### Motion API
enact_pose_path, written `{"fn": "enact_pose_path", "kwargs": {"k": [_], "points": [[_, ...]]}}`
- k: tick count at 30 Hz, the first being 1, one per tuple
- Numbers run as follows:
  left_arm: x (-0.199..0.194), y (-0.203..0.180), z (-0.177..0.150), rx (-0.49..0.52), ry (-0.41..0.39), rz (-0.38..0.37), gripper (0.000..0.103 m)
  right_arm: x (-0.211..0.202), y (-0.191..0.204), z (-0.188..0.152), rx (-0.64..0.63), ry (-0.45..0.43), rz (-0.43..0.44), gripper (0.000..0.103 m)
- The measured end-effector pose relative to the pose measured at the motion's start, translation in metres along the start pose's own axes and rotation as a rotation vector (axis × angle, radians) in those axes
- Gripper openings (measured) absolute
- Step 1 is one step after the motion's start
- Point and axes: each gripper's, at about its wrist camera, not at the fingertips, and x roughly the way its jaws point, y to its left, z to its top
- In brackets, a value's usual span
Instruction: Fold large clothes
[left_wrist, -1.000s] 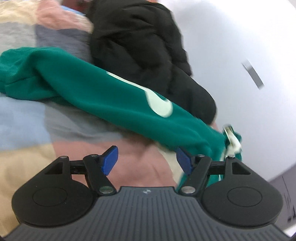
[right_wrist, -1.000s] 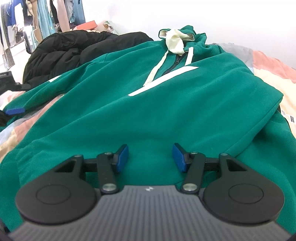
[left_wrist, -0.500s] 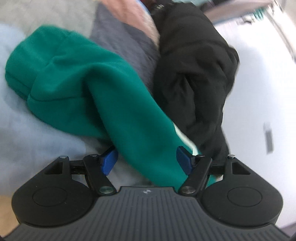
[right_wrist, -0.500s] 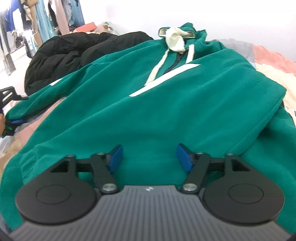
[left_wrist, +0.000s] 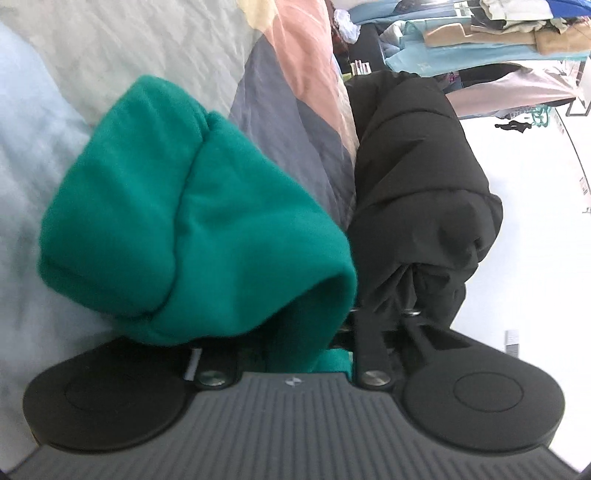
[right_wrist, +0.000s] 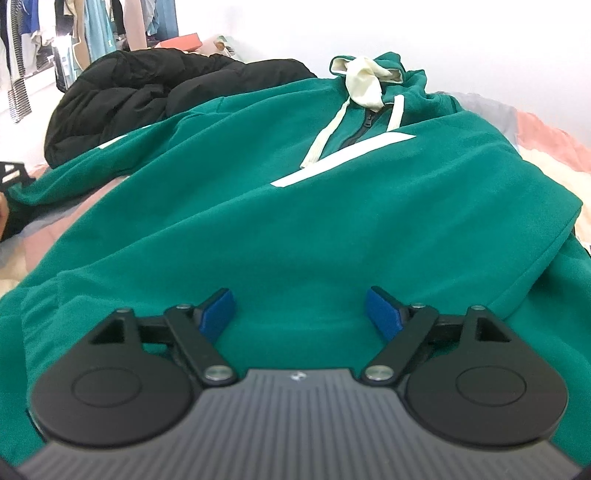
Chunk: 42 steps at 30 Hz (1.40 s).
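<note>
A green hooded sweatshirt (right_wrist: 295, 206) with white stripes and cream drawstrings lies spread front-up on the bed. Its left sleeve cuff (left_wrist: 177, 229) fills the left wrist view, bunched over my left gripper (left_wrist: 295, 350). The left jaws have closed on the sleeve fabric, which hides the fingertips. My right gripper (right_wrist: 300, 314) is open and empty, low over the lower front of the sweatshirt, blue pads (right_wrist: 218, 310) apart.
A black puffer jacket (left_wrist: 417, 192) lies beside the sleeve and also shows at the back left in the right wrist view (right_wrist: 140, 92). The bedcover (left_wrist: 288, 96) is a pastel patchwork. A clothes rack (right_wrist: 74, 33) stands behind, with a white wall.
My left gripper moved onto the sleeve cuff and closed on it; the view rotated toward the clothes rack. My right gripper opened a little wider and stayed in place.
</note>
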Motion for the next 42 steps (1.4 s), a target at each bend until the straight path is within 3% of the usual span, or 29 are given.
{"fn": "enact_pose_path", "kwargs": {"k": [7,12,15,18,24,29,33,35,42], "points": [[-0.029,-0.036,-0.014,0.2,-0.087,0.006,0.012,-0.001,0.001,0.004,0.018,0.021,-0.02,0.081],[-0.076,-0.068,-0.034,0.453,-0.108,-0.035,0.012,-0.01,-0.001,0.007,0.061,0.028,-0.011,0.081],[-0.102,-0.094,-0.053,0.659,-0.169,-0.051,0.012,-0.016,0.0,0.008,0.077,0.016,0.009,0.081],[-0.124,-0.123,-0.076,0.801,-0.225,-0.074,0.012,-0.024,-0.002,0.011,0.087,-0.006,0.019,0.081],[-0.155,-0.204,-0.142,1.127,-0.314,-0.143,0.012,-0.044,-0.018,0.016,0.159,-0.053,0.048,0.081],[-0.163,-0.27,-0.238,1.495,-0.369,-0.228,0.012,-0.067,-0.04,0.02,0.241,-0.102,0.05,0.081],[-0.168,-0.283,-0.329,1.754,-0.329,-0.336,0.012,-0.084,-0.061,0.022,0.301,-0.14,0.058,0.081],[-0.167,-0.278,-0.376,1.838,-0.263,-0.392,0.012,-0.092,-0.074,0.023,0.339,-0.162,0.06,0.081],[-0.145,-0.223,-0.506,1.972,0.033,-0.466,0.012,-0.112,-0.131,0.017,0.484,-0.243,-0.001,0.081]]}}
